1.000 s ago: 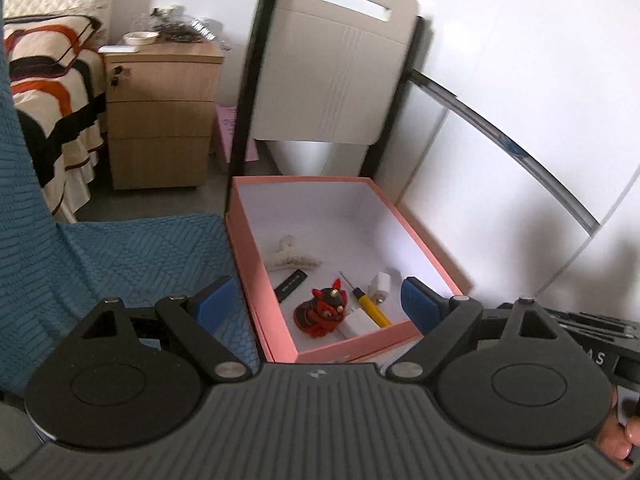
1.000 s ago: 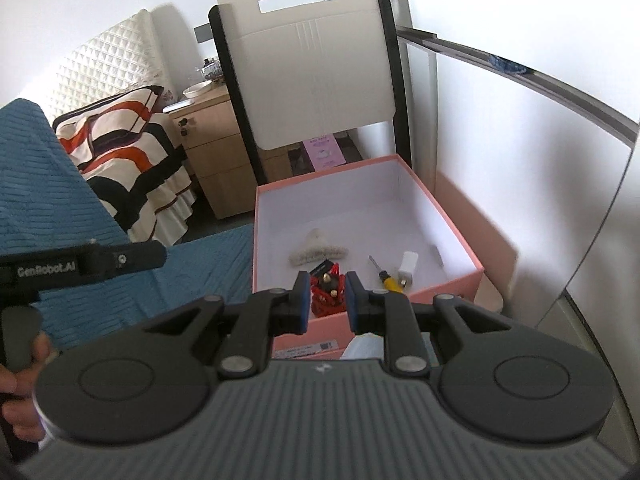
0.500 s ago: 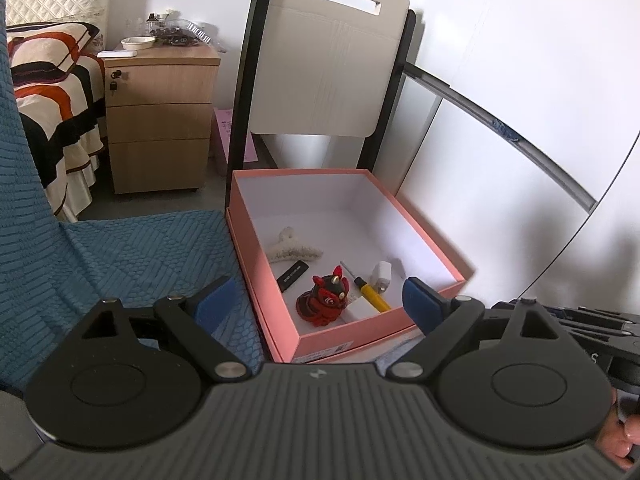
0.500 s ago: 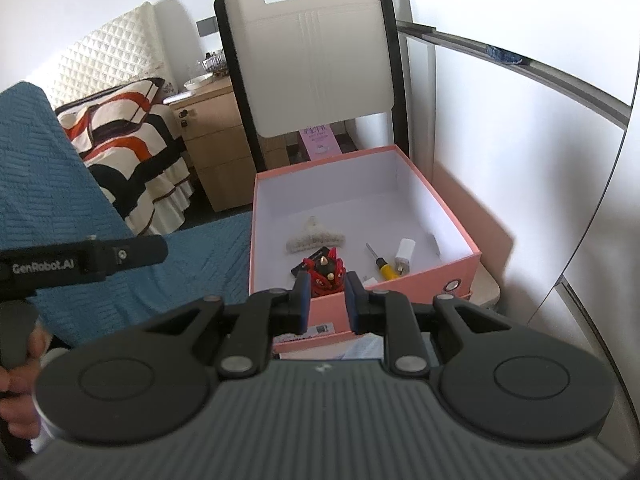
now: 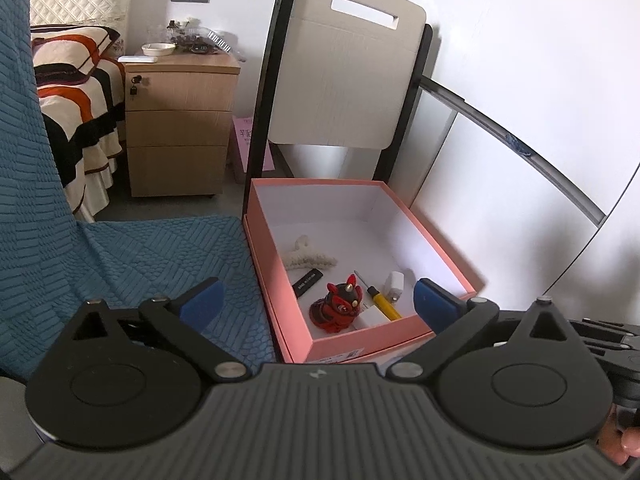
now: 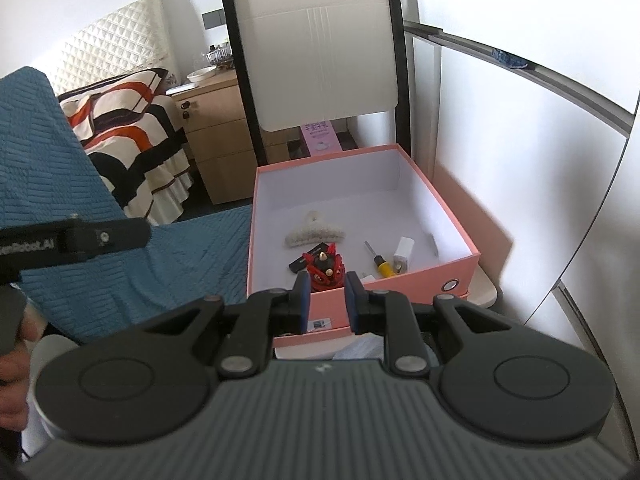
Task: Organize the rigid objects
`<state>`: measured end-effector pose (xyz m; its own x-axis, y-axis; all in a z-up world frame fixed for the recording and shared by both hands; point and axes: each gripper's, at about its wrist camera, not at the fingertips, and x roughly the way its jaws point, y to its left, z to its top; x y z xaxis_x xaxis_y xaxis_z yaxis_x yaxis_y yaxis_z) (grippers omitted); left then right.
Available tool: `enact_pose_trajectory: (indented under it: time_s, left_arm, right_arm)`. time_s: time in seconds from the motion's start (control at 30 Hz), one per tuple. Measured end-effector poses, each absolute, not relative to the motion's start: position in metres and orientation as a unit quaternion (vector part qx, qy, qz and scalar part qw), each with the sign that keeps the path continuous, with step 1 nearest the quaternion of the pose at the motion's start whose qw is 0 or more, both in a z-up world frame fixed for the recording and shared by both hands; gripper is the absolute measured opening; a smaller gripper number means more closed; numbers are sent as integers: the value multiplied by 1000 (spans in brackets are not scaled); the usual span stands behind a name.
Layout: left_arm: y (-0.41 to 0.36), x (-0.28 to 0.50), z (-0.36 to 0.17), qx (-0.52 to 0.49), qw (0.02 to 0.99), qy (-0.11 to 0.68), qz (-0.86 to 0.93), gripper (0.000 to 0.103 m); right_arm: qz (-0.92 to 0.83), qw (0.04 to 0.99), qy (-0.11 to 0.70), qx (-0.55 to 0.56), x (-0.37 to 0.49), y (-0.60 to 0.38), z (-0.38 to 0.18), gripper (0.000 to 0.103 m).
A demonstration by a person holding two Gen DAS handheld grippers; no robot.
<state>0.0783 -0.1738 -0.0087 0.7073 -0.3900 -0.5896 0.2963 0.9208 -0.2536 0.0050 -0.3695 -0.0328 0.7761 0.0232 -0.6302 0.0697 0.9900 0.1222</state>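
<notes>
A bedroom corner with white walls: a wooden nightstand (image 5: 180, 128) stands by a striped bed (image 5: 76, 92), a folded white chair (image 5: 344, 64) leans on the wall, and a blue textured cover (image 5: 132, 264) spreads to the left. Just beyond both sets of fingers sits an open pink box (image 5: 360, 344) holding a red figurine (image 5: 338, 308), a yellow screwdriver (image 5: 382, 300), a white charger (image 5: 394, 283), a black stick (image 5: 307, 281) and a cream hair claw (image 5: 308, 258). The box's near wall partly hides a white block beside the figurine. The left gripper (image 5: 316, 300), tilted downward, has just been spreading its fingers wide, with nothing between them. The right gripper (image 6: 326, 300), also tilted down, is clenched on nothing, short of the box.
</notes>
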Motion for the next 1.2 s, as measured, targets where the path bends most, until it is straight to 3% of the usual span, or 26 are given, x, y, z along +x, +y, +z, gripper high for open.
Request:
enact_pose_trajectory:
  time_s: [0.2,0.23,0.3,0.33,0.37,1.2]
  left_arm:
    - [-172,75,-7,-75,923,331,-184,103]
    - [-172,74,-7,-76,923,329,-185,103]
    - [-172,74,-7,-76,923,329,-183,103]
    - [-173,75,-7,-75,924,330,-181,103]
    - [-173,76,-7,-76,924,329,-178,103]
    - [-177,84,-16,-78,916,349,-183,103]
  right_arm:
    - [-12,937,342,73,7,-369,-38,23]
    - [-12,937,342,73,7,-369,-39,30]
    - [-17,936,344,74,8,-370,-40,59]
    - [-22,936,344,77,8,-371,-40,82]
    - [-24,936,341,81,8,-373,-41,91]
    - [-27,931,357,75,14,-376,-47,90]
